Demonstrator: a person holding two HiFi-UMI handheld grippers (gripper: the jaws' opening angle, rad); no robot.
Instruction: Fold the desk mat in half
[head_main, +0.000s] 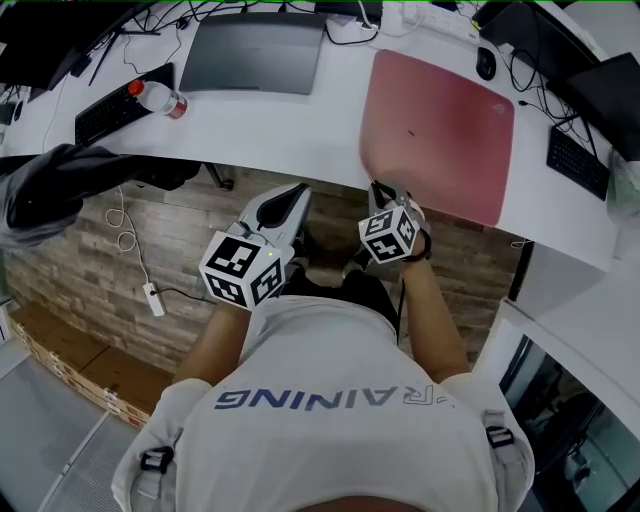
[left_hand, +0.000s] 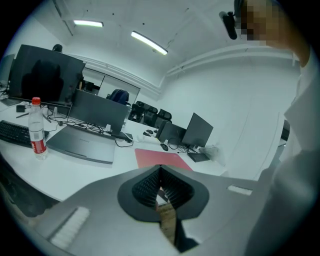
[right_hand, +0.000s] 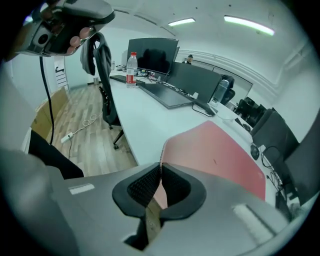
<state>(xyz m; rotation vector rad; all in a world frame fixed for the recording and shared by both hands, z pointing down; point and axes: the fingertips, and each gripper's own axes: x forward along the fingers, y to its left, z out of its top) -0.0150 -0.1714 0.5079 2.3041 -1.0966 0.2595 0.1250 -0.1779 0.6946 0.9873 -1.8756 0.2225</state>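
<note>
A: How are the two hands placed?

B: Both are held out in front of the person's chest, side by side. The right gripper (head_main: 385, 192) reaches the front edge of the white desk (head_main: 300, 125). The left gripper (head_main: 298, 192) hangs just short of that edge, over the floor.

A: And the tools?

B: The right gripper's jaws are pinched on the near left corner of the red desk mat (head_main: 440, 130), and that corner curls up off the desk (clearest in the right gripper view). The left gripper's jaws are closed together with nothing between them.

A: Where's the rest of the mat?

B: It lies flat on the desk's right part, with a mouse (head_main: 486, 62) beyond it.

A: The surroundings?

B: A closed grey laptop (head_main: 255, 55) sits left of the mat, then a water bottle (head_main: 155, 98) and a keyboard (head_main: 105, 115). A black chair (head_main: 70, 180) stands at the left, and a power strip (head_main: 152, 298) lies on the wooden floor (head_main: 100, 270).
</note>
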